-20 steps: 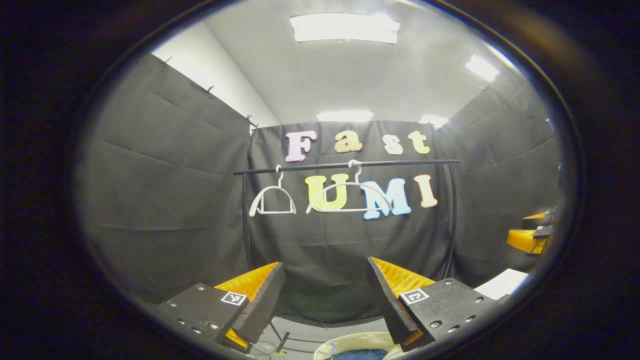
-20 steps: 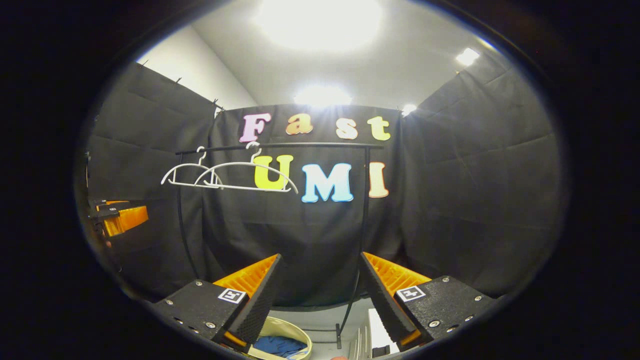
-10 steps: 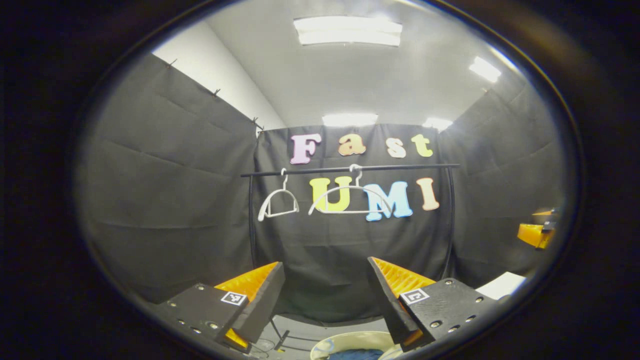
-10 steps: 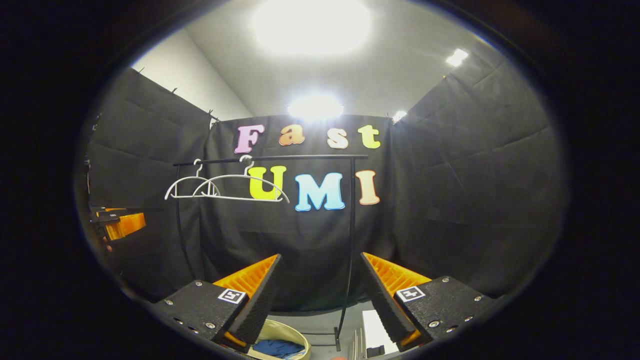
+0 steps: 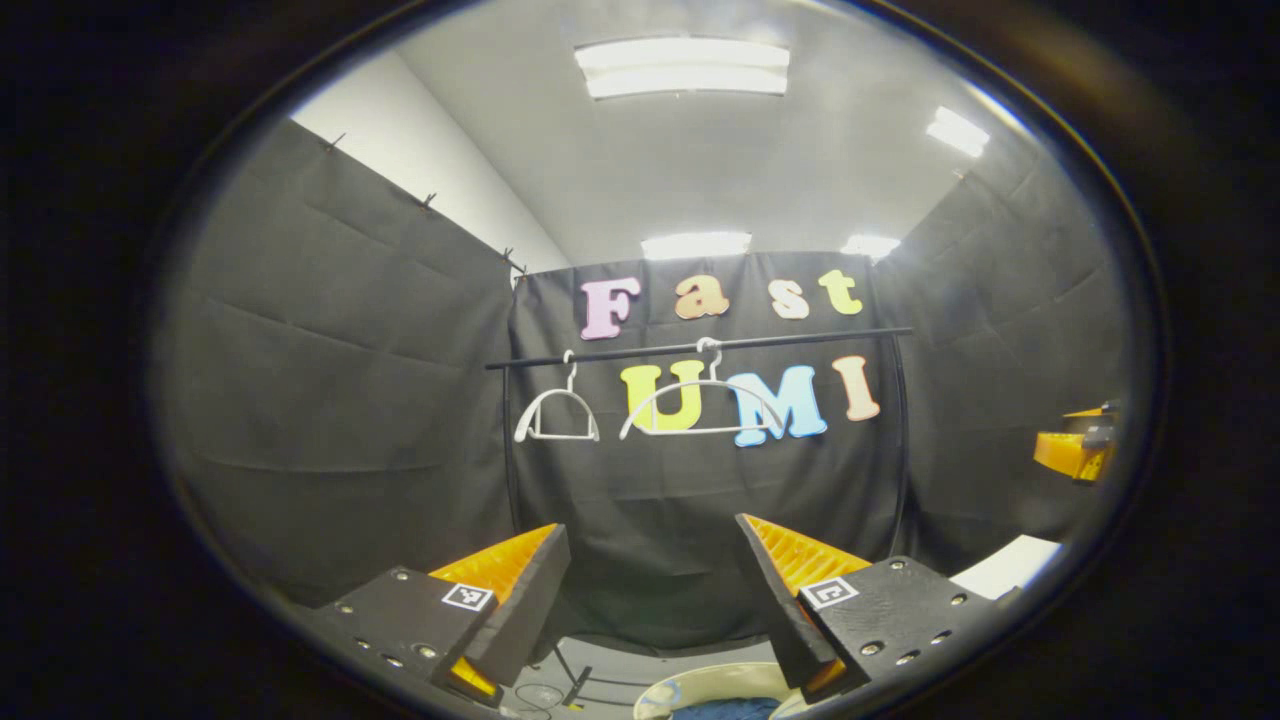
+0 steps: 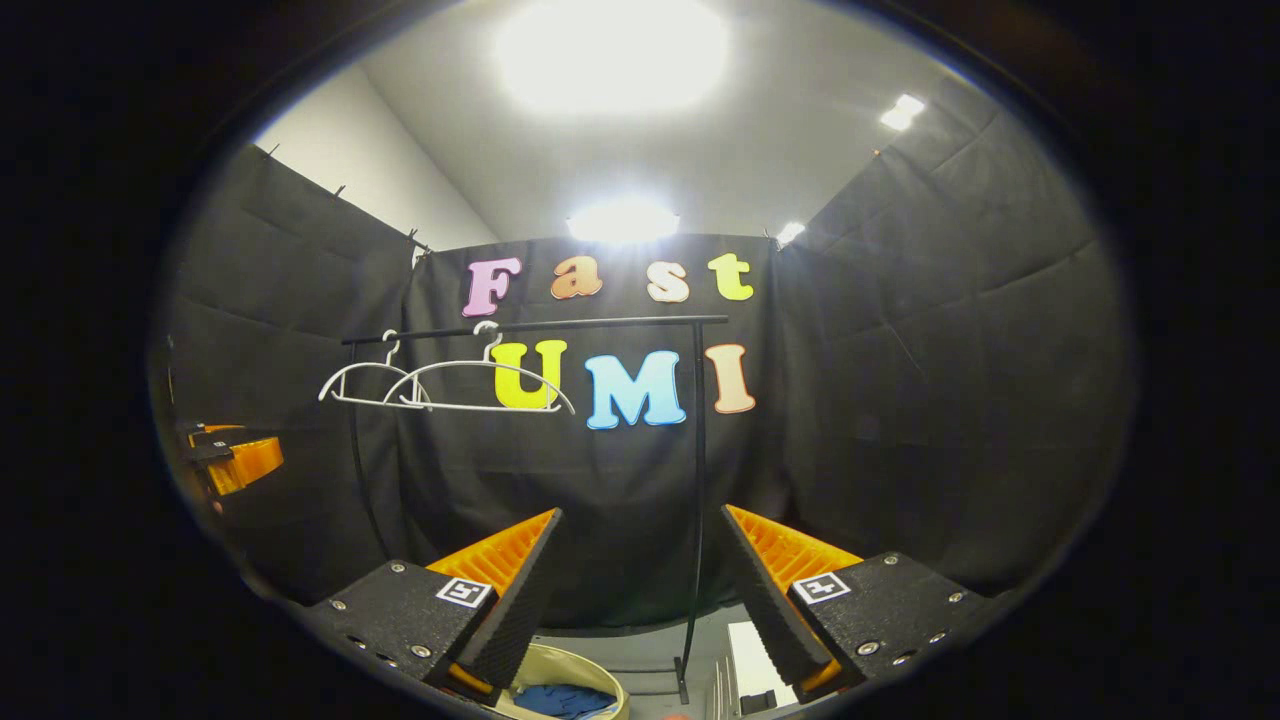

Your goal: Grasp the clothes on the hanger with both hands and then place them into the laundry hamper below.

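Clothes, a blue bundle, lie crumpled in the laundry hamper below the rail; no long axis is discernible. Soft and light, probably best pinched at a raised fold. Both hangers hang bare. Left gripper and right gripper are released, holding nothing.

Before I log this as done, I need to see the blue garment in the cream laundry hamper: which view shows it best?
The right gripper view: the blue garment lies inside the cream laundry hamper, beside the open right gripper. The left gripper view catches just a sliver of blue and the hamper's rim at its bottom edge.
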`<state>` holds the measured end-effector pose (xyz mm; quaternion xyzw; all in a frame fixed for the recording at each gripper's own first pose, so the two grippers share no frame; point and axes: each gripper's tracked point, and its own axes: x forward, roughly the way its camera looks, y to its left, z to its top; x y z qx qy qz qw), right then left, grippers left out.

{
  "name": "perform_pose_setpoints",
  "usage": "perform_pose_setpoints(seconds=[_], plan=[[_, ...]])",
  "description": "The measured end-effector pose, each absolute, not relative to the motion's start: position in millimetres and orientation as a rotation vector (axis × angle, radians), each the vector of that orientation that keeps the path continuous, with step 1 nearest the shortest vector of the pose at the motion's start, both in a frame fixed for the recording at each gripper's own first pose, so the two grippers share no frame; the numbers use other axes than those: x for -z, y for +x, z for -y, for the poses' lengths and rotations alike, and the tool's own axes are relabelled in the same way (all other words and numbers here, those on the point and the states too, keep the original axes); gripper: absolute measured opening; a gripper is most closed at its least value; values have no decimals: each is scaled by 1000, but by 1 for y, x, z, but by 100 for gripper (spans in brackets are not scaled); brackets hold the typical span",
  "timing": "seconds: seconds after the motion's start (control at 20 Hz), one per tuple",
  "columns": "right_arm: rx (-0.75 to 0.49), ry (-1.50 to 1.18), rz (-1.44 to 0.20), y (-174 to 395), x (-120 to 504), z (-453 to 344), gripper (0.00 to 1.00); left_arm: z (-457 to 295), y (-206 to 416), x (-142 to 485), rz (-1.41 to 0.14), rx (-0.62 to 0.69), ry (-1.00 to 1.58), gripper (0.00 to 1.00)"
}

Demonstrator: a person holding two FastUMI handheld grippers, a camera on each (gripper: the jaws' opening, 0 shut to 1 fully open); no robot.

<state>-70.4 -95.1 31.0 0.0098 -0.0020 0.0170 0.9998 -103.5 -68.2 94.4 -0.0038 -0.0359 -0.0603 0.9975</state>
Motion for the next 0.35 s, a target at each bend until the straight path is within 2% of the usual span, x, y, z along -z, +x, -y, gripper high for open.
perform_pose_setpoints(seconds=[0.05, 0.1, 0.15, 0.2, 0.35], plan=[[-33, 20, 6, -71, -32, 95, 93, 68, -103, -94, 72, 120, -11, 95], [-31, 18, 9, -71, -32, 95, 93, 68, -103, -93, 72, 121, -15, 100], [-30, 14, 12, -70, -33, 95, 93, 67, -103, -94, 72, 121, -16, 100], [-30, 11, 13, -68, -34, 94, 93, 66, -102, -94, 73, 119, -16, 95], [-29, 11, 20, -64, -34, 94, 93, 66, -99, -96, 78, 115, -14, 95]])
